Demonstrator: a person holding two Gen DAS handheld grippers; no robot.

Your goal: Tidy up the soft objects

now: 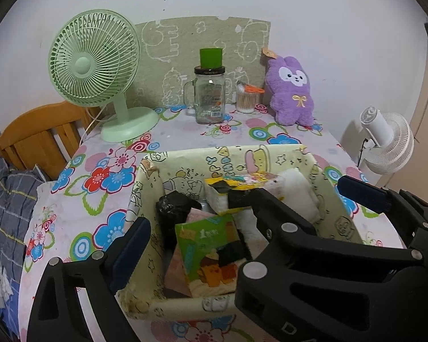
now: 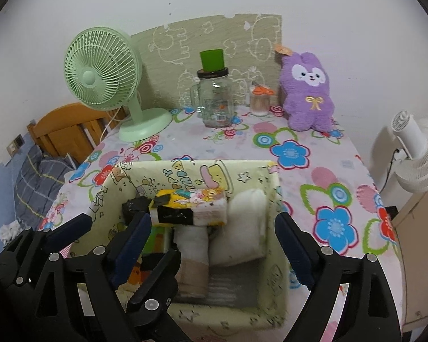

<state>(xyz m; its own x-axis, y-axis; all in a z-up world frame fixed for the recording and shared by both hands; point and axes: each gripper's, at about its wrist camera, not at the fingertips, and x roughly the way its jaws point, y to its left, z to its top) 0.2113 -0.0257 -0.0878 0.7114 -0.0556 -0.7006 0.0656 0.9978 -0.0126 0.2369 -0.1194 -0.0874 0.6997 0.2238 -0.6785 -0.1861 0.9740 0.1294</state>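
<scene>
A cream cartoon-print fabric basket [image 1: 185, 159] [image 2: 274, 199] stands at the table's near side. In it lie a yellow-wrapped tissue pack [image 1: 239, 182] [image 2: 191, 202], white soft rolls [image 1: 296, 188] [image 2: 242, 228], a green cartoon packet [image 1: 205, 245] and a black bundle [image 1: 171, 208]. A purple plush rabbit [image 1: 292, 91] [image 2: 308, 94] sits upright at the back right. My left gripper [image 1: 194, 248] [image 2: 128, 236] hangs open over the basket's left half, holding nothing. My right gripper [image 2: 214, 222] [image 1: 299, 191] is open over the right half, also holding nothing. Their inner fingers cross each other.
A green desk fan [image 1: 94, 62] [image 2: 105, 77] stands back left. A glass jar [image 1: 209, 99] [image 2: 216, 102] with a green cup on top and a cotton-swab tub [image 1: 245, 99] are at the back. A white fan [image 2: 416, 154] is off the right edge; a wooden headboard [image 1: 37, 136] and bedding lie left.
</scene>
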